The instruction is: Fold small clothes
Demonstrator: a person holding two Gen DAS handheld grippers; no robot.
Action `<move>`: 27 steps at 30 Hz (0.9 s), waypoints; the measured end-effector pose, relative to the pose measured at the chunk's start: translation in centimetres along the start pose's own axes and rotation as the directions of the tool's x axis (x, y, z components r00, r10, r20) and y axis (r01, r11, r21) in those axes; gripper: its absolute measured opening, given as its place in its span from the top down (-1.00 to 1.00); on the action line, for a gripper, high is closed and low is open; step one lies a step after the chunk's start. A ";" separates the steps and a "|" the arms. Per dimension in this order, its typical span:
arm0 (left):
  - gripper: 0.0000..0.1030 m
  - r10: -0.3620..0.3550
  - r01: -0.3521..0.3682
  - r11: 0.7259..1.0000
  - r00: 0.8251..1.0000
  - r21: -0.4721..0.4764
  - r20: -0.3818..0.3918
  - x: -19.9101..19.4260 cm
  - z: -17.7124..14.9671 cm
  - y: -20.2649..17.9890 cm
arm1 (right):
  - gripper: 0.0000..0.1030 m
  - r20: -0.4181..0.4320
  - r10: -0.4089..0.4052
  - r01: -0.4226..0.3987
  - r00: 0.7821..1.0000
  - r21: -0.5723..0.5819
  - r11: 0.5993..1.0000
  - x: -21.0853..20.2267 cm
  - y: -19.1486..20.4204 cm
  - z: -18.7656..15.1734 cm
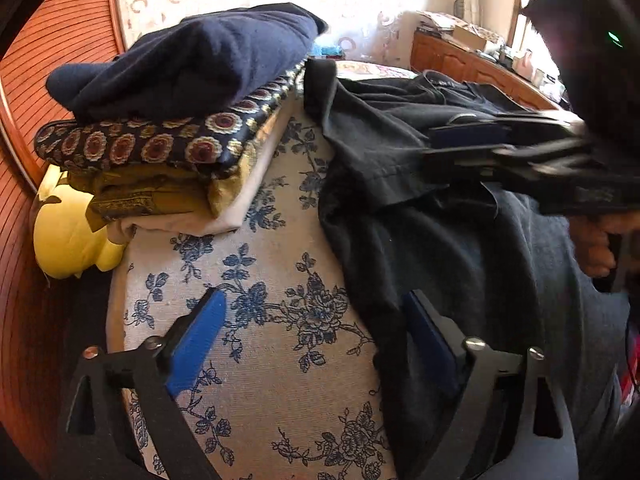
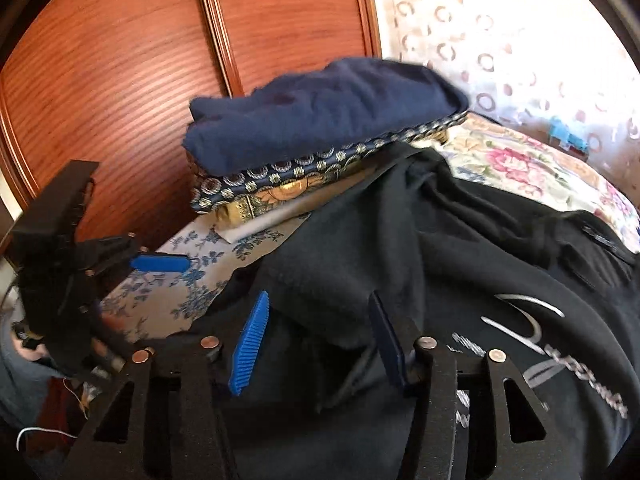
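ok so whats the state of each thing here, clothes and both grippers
black garment: rumpled, unfolded, spread on the floral cover
navy cloth: folded, top of the stack
patterned cloth: folded, under the navy one
left gripper: open wide, nothing between the pads
right gripper: partly open over the black garment, not gripping

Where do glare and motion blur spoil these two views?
Left wrist view: the patterned curtain is blown out by backlight, and the right gripper crossing the black garment is smeared. Right wrist view: soft all over; curtain brightly washed.
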State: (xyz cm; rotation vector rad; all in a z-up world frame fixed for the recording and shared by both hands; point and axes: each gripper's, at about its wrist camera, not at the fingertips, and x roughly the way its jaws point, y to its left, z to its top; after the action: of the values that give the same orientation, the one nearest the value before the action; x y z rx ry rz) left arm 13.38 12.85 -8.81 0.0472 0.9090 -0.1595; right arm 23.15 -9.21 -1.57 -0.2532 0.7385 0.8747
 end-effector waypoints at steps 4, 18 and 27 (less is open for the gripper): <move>-0.99 -0.006 0.006 1.000 1.000 0.015 -0.012 0.3 -0.1 -0.4 | 0.14 -0.040 0.005 -0.006 0.999 -0.034 0.999 2.7 0.0 0.8; -0.99 -0.007 0.007 1.000 1.000 0.014 -0.011 0.2 -0.2 -0.3 | 0.88 0.088 0.063 -0.061 0.994 -0.026 0.998 1.1 -1.4 1.2; -1.00 -0.006 0.006 1.000 1.000 0.015 -0.011 0.2 -0.3 -0.2 | 0.88 0.146 -0.113 0.086 0.983 0.182 0.979 -2.3 -7.1 -1.3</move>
State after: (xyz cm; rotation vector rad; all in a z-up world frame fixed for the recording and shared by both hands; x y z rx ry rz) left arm 13.26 12.66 -9.10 0.0592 0.9189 -0.1718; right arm 27.04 -15.73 -1.62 -0.0635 0.6472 0.7204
